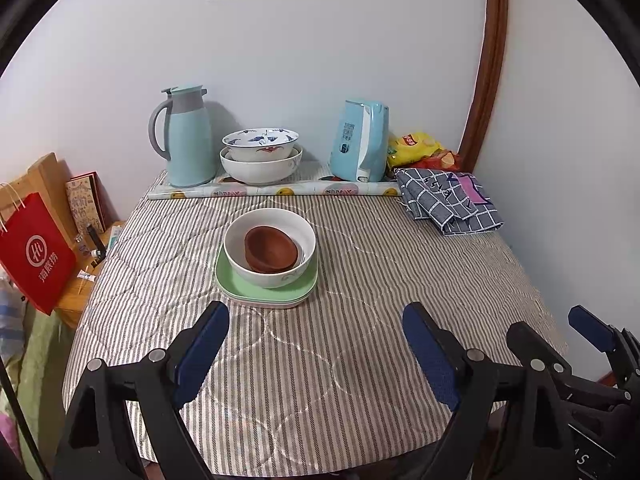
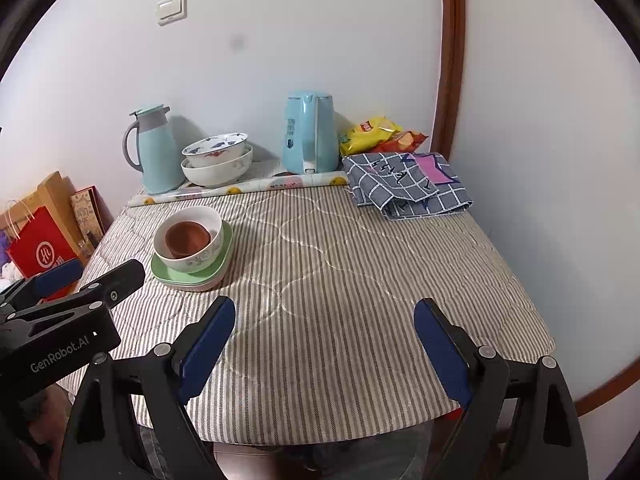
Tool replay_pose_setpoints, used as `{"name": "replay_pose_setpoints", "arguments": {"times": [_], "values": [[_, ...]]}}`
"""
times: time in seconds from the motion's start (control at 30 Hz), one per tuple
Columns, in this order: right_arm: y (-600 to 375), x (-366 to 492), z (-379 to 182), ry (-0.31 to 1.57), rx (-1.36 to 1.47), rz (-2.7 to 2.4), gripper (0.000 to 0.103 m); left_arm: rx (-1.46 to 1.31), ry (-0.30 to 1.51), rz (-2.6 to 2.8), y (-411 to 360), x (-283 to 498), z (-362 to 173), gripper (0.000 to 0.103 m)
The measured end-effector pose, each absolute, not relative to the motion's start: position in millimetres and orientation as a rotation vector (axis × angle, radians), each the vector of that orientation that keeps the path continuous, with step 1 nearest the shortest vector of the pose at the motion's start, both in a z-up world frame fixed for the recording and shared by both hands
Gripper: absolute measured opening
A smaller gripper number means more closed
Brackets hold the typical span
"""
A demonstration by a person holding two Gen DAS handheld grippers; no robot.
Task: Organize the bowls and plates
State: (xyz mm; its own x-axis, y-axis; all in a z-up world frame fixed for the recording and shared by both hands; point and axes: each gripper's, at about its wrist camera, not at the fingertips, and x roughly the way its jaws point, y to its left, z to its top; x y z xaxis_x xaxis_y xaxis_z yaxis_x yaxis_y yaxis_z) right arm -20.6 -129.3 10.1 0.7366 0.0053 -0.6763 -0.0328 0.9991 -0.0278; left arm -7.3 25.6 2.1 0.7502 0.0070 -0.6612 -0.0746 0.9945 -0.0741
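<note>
A brown bowl [image 1: 272,250] is nested in a white bowl [image 1: 270,254], which is set on stacked green plates [image 1: 266,290] on the striped tablecloth [image 1: 360,280]. The left gripper [image 1: 316,350] and right gripper [image 2: 324,344] are held wide apart with nothing between the fingers.

Both grippers are black plastic — silver screws, blue-padded fingers [image 1: 204,344] — the left gripper [image 2: 52,280] lettered "GenRobot.AI".

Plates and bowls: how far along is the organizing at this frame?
Looks done: brown bowl nested in white bowl atop green plates; painted bowl nested in another white bowl by the thermos. In hand: nothing; left gripper and right gripper open. Possibly left: merging stacks.
</note>
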Motion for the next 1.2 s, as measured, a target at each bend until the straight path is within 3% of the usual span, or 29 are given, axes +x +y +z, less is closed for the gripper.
{"name": "replay_pose_setpoints", "arguments": {"times": [1.2], "values": [[-126.2, -26.6, 11.9, 0.733, -0.033, 0.024, 0.090, -0.100, 0.715, 0.050, 27.6, -10.0, 4.5, 0.088]]}}
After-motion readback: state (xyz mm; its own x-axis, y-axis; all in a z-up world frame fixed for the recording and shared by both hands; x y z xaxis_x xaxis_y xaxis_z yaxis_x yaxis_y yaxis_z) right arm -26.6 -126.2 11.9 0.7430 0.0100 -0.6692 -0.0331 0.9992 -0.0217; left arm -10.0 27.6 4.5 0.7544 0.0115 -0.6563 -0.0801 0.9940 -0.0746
